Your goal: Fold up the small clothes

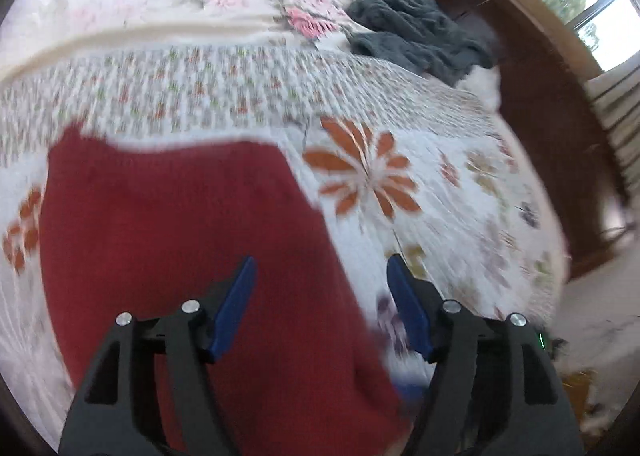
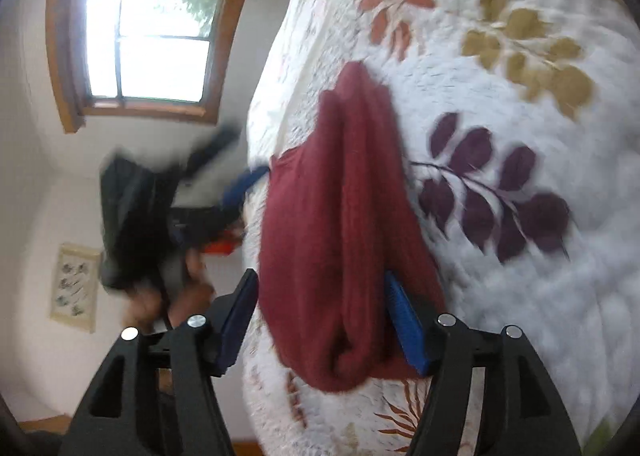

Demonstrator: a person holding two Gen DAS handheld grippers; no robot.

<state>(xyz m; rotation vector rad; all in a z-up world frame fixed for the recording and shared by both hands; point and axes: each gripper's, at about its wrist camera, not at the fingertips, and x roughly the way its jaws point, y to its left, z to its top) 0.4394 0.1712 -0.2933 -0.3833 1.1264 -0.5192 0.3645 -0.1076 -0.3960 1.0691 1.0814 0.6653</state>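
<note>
red knit garments: 1 [image 1: 180,236]
grey-blue garments: 1, crumpled by headboard [image 1: 416,32]
grippers: 2, left [image 1: 320,276], right [image 2: 318,288]
blue finger pads per gripper: 2
bedspreads: 1, floral [image 1: 400,176]
windows: 1 [image 2: 148,40]
wall pics: 1 [image 2: 76,288]

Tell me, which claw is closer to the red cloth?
The right. The right claw has a bunched fold of the red cloth between its open fingers. The left claw is open above the cloth's flat part, with one finger over the bedspread.
</note>
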